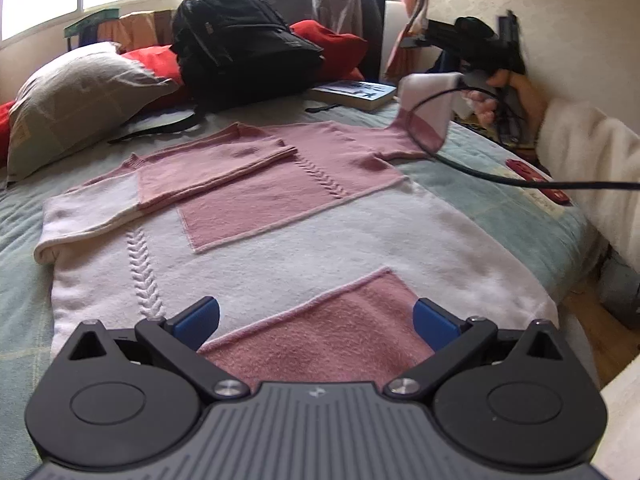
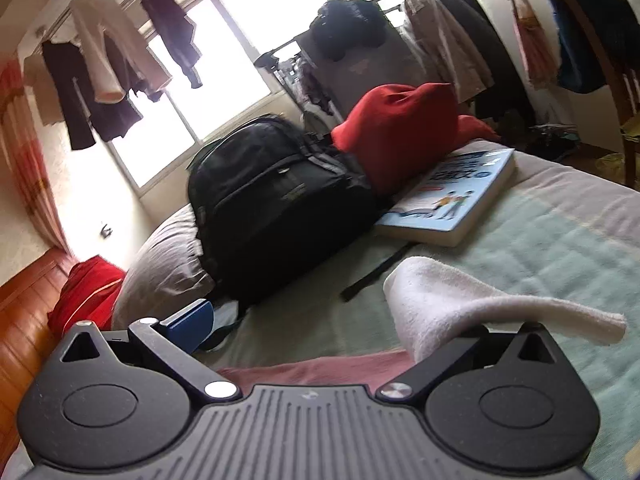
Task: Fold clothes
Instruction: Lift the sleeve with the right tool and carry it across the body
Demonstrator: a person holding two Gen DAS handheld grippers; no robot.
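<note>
Sweater (image 1: 280, 216) in pink and white lies spread flat on the bed (image 1: 500, 184), its hem nearest the left wrist camera and its collar toward the far clutter. One sleeve (image 1: 168, 184) is already folded across the chest; the other sleeve (image 1: 428, 108) is lifted off the bed at the far right, its white cuff raised.

The left gripper (image 1: 316, 320) hovers low over the hem with its blue pads spread wide, nothing between them. The right gripper (image 1: 468, 96) — held by a hand (image 1: 520, 92) in a fuzzy white sleeve — meets the raised cuff, which is blurred in the left view. In the right wrist view the white cuff (image 2: 460, 308) drapes over the right gripper's (image 2: 320, 320) right finger, hiding that pad, while the left blue pad stands well off to the side; I cannot tell whether the cloth is actually pinched.

Beyond the sweater sit a pillow (image 1: 72, 100), a black backpack (image 1: 244, 48), a red garment (image 2: 400, 132) and a book (image 2: 452, 200). A black cable (image 1: 480, 172) trails across the bed.
</note>
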